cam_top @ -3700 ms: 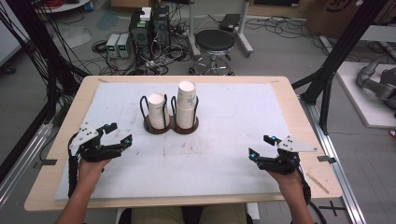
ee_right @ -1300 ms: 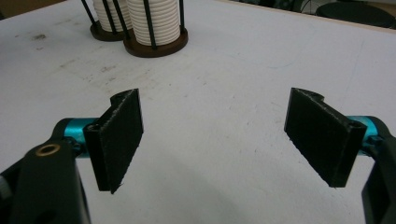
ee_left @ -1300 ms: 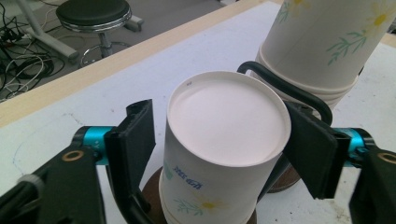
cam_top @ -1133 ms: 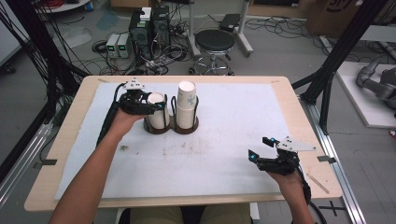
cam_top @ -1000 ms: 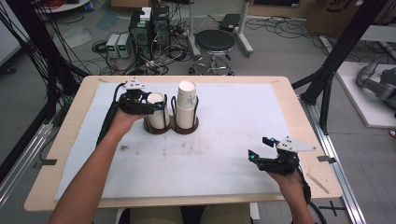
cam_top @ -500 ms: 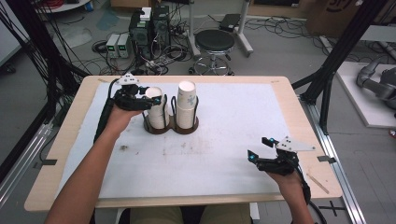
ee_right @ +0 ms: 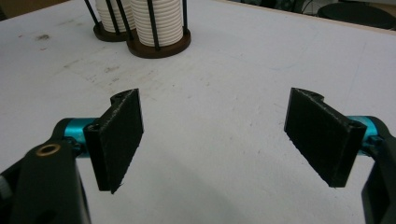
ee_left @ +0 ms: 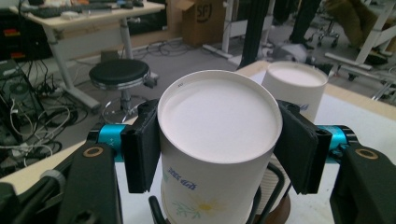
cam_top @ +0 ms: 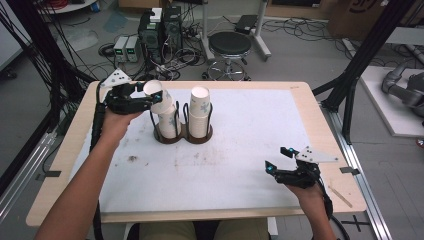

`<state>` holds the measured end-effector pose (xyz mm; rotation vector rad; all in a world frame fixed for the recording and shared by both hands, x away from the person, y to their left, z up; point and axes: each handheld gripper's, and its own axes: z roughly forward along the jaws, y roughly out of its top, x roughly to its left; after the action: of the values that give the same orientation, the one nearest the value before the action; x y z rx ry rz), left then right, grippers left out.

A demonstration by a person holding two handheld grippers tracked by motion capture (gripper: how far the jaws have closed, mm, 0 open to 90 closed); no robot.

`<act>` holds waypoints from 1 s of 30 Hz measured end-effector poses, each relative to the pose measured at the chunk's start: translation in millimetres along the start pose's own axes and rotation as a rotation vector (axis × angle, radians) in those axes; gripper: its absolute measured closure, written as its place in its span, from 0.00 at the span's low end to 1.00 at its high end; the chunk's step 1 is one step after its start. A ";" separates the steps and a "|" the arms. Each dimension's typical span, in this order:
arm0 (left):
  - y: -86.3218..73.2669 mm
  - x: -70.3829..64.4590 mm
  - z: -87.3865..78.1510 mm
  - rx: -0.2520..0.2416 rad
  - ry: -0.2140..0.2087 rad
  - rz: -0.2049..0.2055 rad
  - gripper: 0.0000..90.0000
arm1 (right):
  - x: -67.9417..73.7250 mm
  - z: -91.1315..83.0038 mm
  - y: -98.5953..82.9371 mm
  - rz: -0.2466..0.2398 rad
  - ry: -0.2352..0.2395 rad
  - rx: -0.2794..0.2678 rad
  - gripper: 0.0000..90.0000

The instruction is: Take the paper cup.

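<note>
High view: my left gripper [cam_top: 146,100] holds a tilted paper cup [cam_top: 159,98] above the left stack [cam_top: 169,122] in the holder [cam_top: 182,136]. Left gripper view: both jaws clamp the cup's sides. Right gripper view: my right gripper [ee_right: 212,140] is spread wide over the table [ee_right: 243,70].

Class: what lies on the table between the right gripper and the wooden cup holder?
Nothing: in the high view, between the open right gripper and the cup holder lies bare white table cover, lightly stained.

1. A two-slot cup holder [cam_top: 182,136] stands on the table [cam_top: 250,150], behind its middle
2. Each slot holds a cup stack [cam_top: 199,112]
3. The left gripper [cam_top: 142,100] holds a paper cup [cam_top: 159,98] tilted above the left stack [cam_top: 169,122]
4. The right gripper [cam_top: 277,161] sits near the front right
</note>
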<state>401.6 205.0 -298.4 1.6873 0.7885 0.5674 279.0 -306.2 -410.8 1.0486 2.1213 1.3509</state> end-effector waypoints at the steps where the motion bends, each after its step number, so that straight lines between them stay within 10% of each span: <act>1: 1.5 -0.5 -4.0 -0.010 0.002 0.004 0.41 | 0.3 0.2 0.0 0.004 0.000 0.001 0.22; 17: -21.4 -24.7 -54.2 -0.079 -0.110 -0.059 0.41 | 2.1 4.4 1.2 -0.001 0.018 0.004 0.22; 30: -54.7 -48.6 -53.5 -0.052 -0.199 -0.036 0.41 | 6.1 15.6 9.2 -0.006 0.059 0.011 0.22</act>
<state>319.5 210.9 -336.4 1.6497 0.6537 0.3844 289.2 -290.1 -409.2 1.0179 2.1751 1.3852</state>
